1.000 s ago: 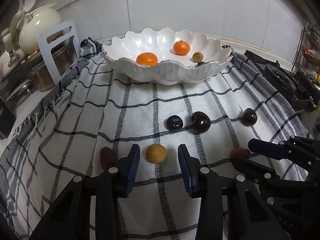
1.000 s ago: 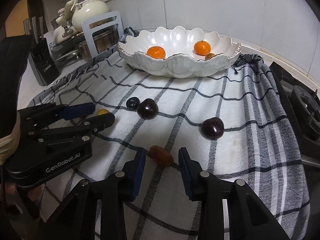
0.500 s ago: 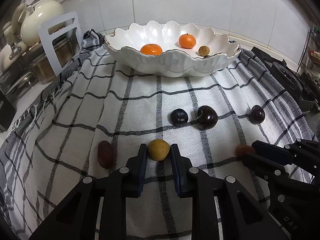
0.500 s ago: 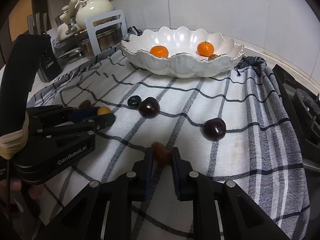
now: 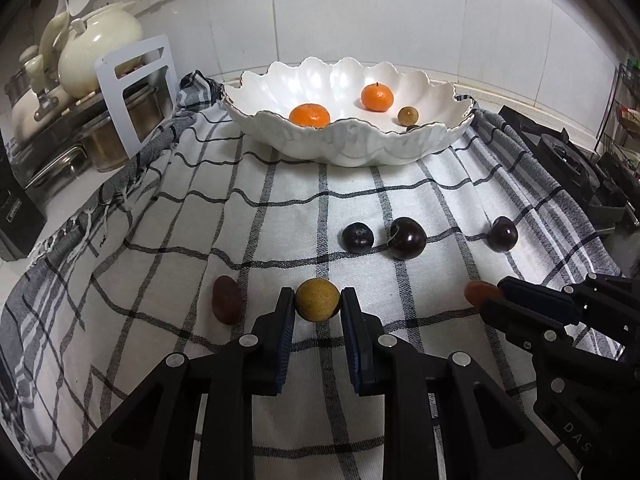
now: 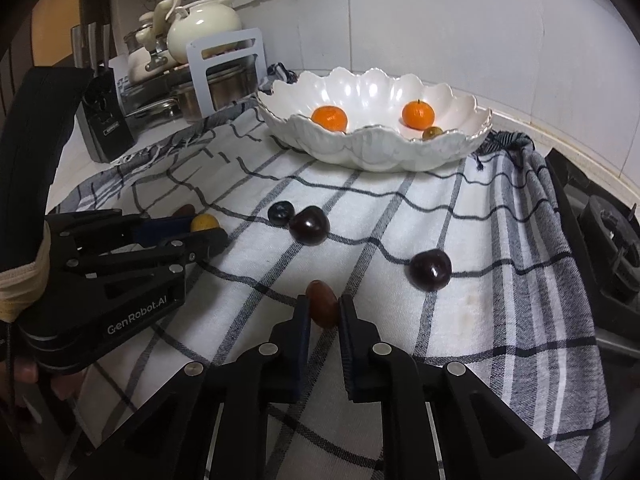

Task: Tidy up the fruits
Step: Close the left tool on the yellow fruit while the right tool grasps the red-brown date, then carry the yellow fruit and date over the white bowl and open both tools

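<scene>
From the left wrist view, the left gripper [image 5: 317, 307] has closed tight on the small round yellow fruit [image 5: 317, 299], which sits on the checked cloth [image 5: 168, 264]. To do this step well, it should lift the fruit straight up, with a gentle squeeze so the fruit does not squash or roll out. A brown date [image 5: 226, 299] lies just beside it on the left, so it should not swing that way. Ahead are a blueberry [image 5: 357, 237] and two dark cherries [image 5: 407, 238], then the white bowl [image 5: 360, 148] with its high wavy rim. The fruit must go over all of these. The cloth hangs off the counter at the left.

From the right wrist view, the right gripper [image 6: 323, 312] pinches a reddish date [image 6: 322, 303] on the cloth. A dark cherry [image 6: 430, 270] is near on its right. The left gripper is close on the left, so the two should rise side by side without bumping. The cloth's right edge drops near the stove [image 6: 604, 240].
</scene>
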Demonstrator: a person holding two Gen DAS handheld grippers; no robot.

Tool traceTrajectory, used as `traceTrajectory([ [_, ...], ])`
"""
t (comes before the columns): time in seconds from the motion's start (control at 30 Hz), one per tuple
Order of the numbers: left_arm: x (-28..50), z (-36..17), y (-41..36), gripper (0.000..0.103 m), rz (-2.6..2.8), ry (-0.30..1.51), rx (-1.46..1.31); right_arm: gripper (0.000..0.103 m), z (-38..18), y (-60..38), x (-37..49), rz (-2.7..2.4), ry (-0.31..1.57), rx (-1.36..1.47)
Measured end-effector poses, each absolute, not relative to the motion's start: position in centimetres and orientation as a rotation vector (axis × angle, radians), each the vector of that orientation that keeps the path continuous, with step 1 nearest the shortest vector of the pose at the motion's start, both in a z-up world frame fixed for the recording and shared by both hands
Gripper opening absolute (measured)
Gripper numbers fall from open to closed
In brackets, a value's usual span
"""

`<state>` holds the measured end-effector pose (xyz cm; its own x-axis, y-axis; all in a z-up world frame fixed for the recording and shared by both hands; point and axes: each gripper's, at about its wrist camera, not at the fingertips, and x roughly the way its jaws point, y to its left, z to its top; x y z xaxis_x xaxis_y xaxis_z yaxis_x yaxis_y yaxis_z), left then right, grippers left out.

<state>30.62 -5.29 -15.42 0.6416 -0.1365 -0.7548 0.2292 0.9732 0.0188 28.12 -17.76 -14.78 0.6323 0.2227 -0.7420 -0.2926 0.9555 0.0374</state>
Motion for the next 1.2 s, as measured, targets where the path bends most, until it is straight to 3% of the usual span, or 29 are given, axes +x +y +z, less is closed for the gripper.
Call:
traceTrajectory([
  [1.2, 30.9, -5.4, -6.1, 0.024, -0.196, 0.601, 0.069, 0.015, -4.9, -19.6, 30.0, 0.225, 0.544, -0.044],
])
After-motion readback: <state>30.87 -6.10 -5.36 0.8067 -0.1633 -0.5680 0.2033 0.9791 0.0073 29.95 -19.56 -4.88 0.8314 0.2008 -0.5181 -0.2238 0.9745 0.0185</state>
